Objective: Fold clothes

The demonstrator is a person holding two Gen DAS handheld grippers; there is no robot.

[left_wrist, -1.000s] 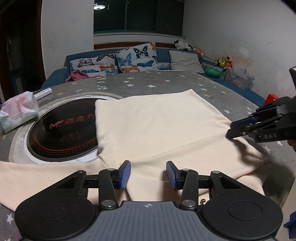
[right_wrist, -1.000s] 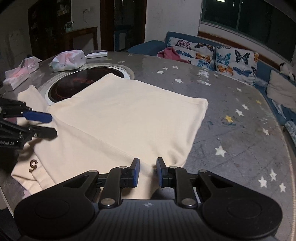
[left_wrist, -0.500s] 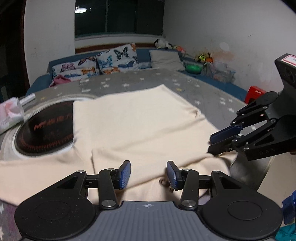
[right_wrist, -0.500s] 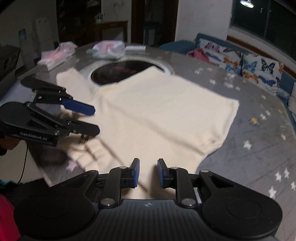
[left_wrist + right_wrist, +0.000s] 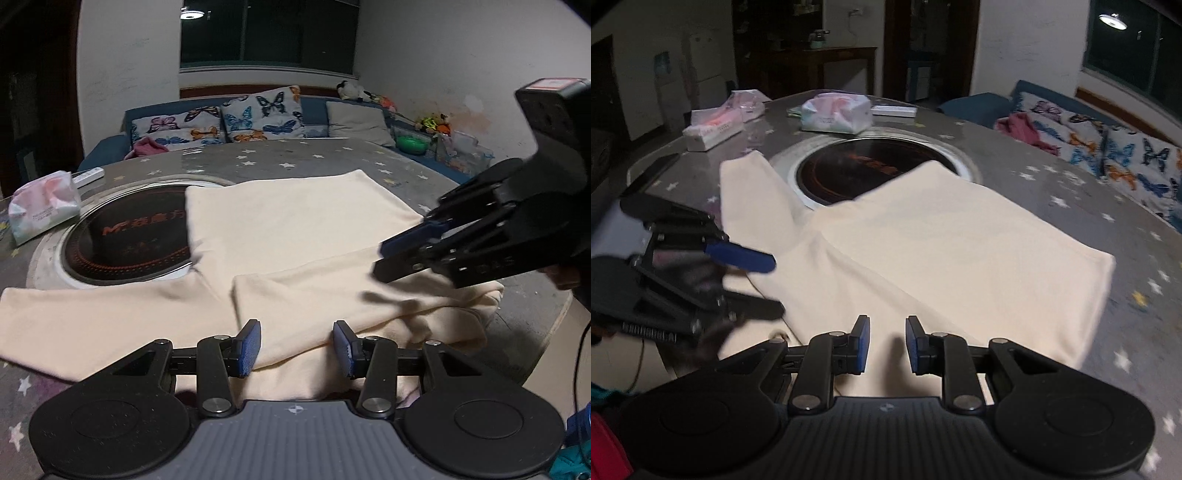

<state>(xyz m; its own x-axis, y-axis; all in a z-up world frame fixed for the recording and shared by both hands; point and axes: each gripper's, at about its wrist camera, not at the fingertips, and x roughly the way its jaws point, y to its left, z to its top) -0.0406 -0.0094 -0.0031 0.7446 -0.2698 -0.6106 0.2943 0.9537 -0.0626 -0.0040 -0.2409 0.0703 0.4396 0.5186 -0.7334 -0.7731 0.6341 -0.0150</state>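
Observation:
A cream garment [image 5: 295, 229] lies flat on the round grey starred table [image 5: 332, 158]. One sleeve [image 5: 74, 325] is stretched out to the left, and a folded layer [image 5: 351, 295] crosses the near part. My left gripper [image 5: 296, 347] hovers open over the garment's near edge and holds nothing. In the right wrist view the left gripper [image 5: 774, 286] is at the left, beside the sleeve [image 5: 750, 199]. My right gripper [image 5: 887, 343] is open above the garment [image 5: 960, 251], pads a little apart and empty. In the left wrist view the right gripper [image 5: 384, 260] is over the garment's right side.
A round black hob [image 5: 125, 243] is set into the table, partly under the garment. Tissue packs [image 5: 834, 112] [image 5: 713, 129] and a remote [image 5: 88, 176] lie beyond it. A sofa with butterfly cushions [image 5: 236, 125] runs behind. The table edge [image 5: 535, 306] is close on the right.
The right gripper has come in from the garment's right edge toward the left gripper and now hangs higher over the cloth. The garment's near right corner looks more rumpled.

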